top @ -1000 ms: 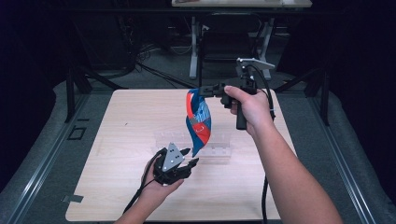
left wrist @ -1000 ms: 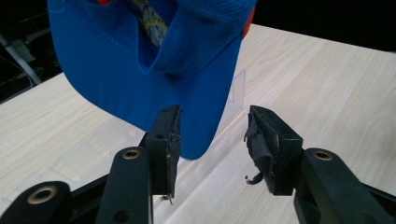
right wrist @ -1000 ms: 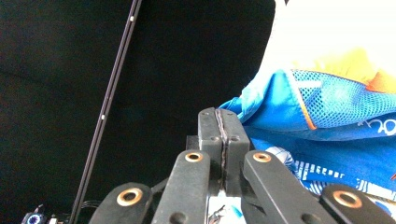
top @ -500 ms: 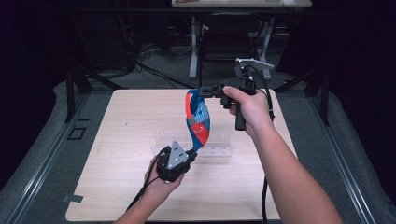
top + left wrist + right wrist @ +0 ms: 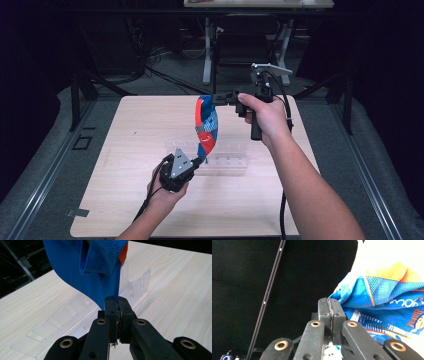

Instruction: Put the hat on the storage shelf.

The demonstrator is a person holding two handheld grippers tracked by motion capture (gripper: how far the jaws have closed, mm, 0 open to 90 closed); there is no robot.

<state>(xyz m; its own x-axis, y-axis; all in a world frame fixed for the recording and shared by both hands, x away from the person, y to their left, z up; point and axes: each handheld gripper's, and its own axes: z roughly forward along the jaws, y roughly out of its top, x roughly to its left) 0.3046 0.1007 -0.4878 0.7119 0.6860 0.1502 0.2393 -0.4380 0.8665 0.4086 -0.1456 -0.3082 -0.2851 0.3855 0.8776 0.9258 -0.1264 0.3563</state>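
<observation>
Little has moved since the earlier frames: the left gripper (image 5: 198, 161) has edged slightly right and up toward the cloth's lower end; the right gripper (image 5: 216, 98) holds its place above the table.

Left side, high view: the person's left hand (image 5: 167, 192) rests low over the wooden table (image 5: 125, 145), gripper pointing right. In the left gripper view the jaws are pressed together on a thin blue strap (image 5: 116, 280) at the bottom of the blue and orange cloth (image 5: 75, 265). Mesh fabric bunches just above the pinch.

Centre: the cloth (image 5: 206, 125) hangs in a curved band between the two grippers, stretched from the upper one down to the lower one, clear of the tabletop. A clear plastic rack (image 5: 222, 161) with upright dividers lies on the table just behind and beside the left gripper; the cloth's lower end hangs in front of it.

Right side: the right hand (image 5: 267, 115) holds its gripper raised, jaws pointing left. In the right gripper view the jaws are closed tight, the cloth (image 5: 387, 305) gathered at their tips; the top edge appears pinched between them.
</observation>
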